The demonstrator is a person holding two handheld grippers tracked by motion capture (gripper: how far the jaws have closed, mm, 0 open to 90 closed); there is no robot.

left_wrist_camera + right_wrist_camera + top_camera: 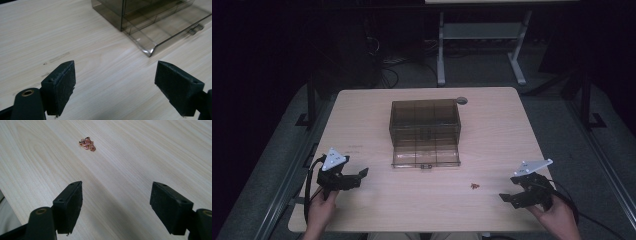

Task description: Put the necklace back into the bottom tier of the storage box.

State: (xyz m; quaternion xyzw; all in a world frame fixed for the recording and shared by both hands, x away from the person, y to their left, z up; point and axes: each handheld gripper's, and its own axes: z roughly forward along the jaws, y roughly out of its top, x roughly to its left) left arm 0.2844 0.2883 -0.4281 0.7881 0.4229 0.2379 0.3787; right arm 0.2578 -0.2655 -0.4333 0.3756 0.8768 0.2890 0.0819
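1. Two grippers wait at the near edge of the wooden table [362, 115], both empty. The left gripper [356, 178] has its jaws spread wide over bare wood.
2. At centre stands a smoky clear compartment box [425, 131], its lid lying open toward the person.
3. A small cluster of coppery pieces [87, 144] lies ahead of the right gripper [510, 197], which is also spread wide. Judging by this, nothing has begun; the next move calls for reaching forward and pinching the tiny cluster precisely.

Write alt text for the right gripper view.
The right gripper hangs open over a pale wooden table, its two black jaws wide apart with nothing between them. Ahead of them lies a small cluster of pinkish-orange pieces.
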